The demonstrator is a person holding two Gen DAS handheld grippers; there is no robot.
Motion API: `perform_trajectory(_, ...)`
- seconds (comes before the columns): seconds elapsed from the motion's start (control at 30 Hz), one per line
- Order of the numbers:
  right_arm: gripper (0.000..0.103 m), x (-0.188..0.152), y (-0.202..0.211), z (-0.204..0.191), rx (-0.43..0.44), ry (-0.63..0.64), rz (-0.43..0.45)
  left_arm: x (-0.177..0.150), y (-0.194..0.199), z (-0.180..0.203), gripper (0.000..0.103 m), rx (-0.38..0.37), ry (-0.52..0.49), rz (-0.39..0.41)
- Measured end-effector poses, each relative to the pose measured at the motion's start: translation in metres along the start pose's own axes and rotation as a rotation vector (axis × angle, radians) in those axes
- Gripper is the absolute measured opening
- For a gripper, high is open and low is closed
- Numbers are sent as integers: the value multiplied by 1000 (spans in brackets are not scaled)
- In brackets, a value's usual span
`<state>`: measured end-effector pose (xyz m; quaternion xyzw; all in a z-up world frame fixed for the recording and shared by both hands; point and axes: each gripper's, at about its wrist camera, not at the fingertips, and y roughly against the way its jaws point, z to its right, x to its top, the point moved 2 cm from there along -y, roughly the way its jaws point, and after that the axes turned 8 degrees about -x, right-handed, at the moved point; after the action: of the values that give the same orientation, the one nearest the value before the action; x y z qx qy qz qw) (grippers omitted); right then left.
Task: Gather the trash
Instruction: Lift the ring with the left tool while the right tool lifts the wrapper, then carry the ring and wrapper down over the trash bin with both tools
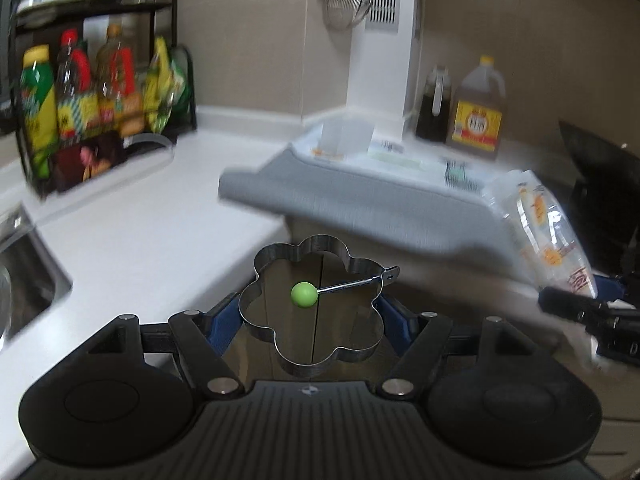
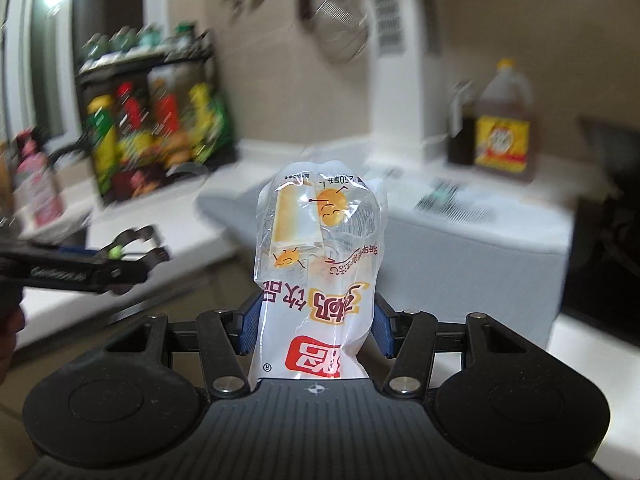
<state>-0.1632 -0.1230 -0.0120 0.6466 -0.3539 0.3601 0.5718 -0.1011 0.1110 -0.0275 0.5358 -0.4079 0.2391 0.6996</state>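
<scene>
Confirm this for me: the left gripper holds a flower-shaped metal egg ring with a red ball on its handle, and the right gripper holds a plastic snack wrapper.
One detail is wrong: the ball on the handle is green, not red, as the left wrist view shows. The rest stands: the left gripper holds the flower-shaped metal egg ring, and the right gripper holds the plastic snack wrapper.

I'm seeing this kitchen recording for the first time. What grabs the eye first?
The flower-shaped metal ring with a green knob, clamped in the left gripper, and the clear printed snack wrapper, standing upright in the right gripper. Behind, a rack of colourful bottles stands on the white counter.
</scene>
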Motion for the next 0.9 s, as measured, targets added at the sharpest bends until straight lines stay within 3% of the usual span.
perform_trajectory(0.17,57,-33,-5,-26,62,43,-121,-38,-7,-3,78,14,33,-85)
perform_trajectory(0.37,57,-51,-14,-40,67,75,-219,-65,-13,-9,78,32,70,-159)
perform_trajectory(0.9,57,-50,-29,-55,82,133,-297,-71,-16,-19,78,36,103,-183)
